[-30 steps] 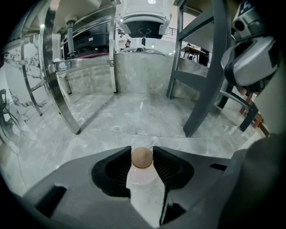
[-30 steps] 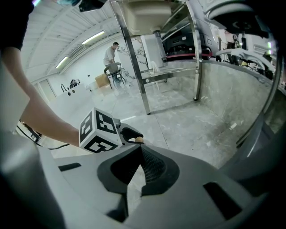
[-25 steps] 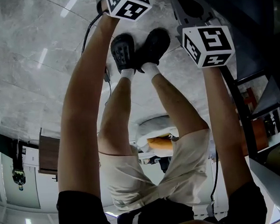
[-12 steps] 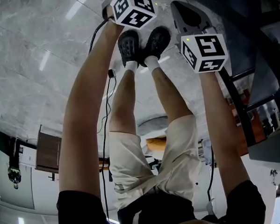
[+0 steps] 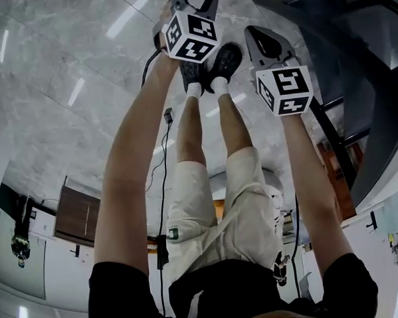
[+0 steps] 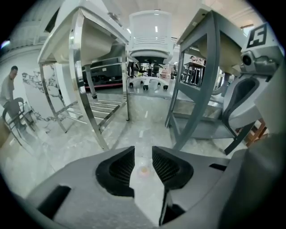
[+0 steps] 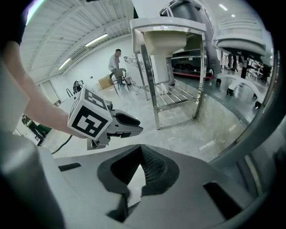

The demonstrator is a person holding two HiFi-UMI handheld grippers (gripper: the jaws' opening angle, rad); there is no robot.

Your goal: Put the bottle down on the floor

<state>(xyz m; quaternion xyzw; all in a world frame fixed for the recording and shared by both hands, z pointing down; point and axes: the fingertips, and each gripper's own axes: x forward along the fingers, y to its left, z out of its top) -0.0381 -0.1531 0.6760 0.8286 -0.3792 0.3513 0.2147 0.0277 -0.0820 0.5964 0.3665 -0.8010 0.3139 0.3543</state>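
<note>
The bottle (image 6: 144,170) seems to be the small pale thing with an orange spot that we see on the floor (image 6: 53,147) through the gap of the left gripper (image 6: 143,152). It is too faint for us to be sure. Neither gripper holds it. Since a second ago both grippers stand higher above the floor, so we judge the setting-down done. The left jaws are spread and have just been closing a little on nothing. The right gripper (image 7: 141,151) has its tips pressed together, empty. Our shoes (image 5: 207,63) stand below the grippers, a cable (image 5: 162,157) trails beside our leg, and steel table legs (image 6: 91,89) and a grey frame (image 6: 203,80) flank the spot.
</note>
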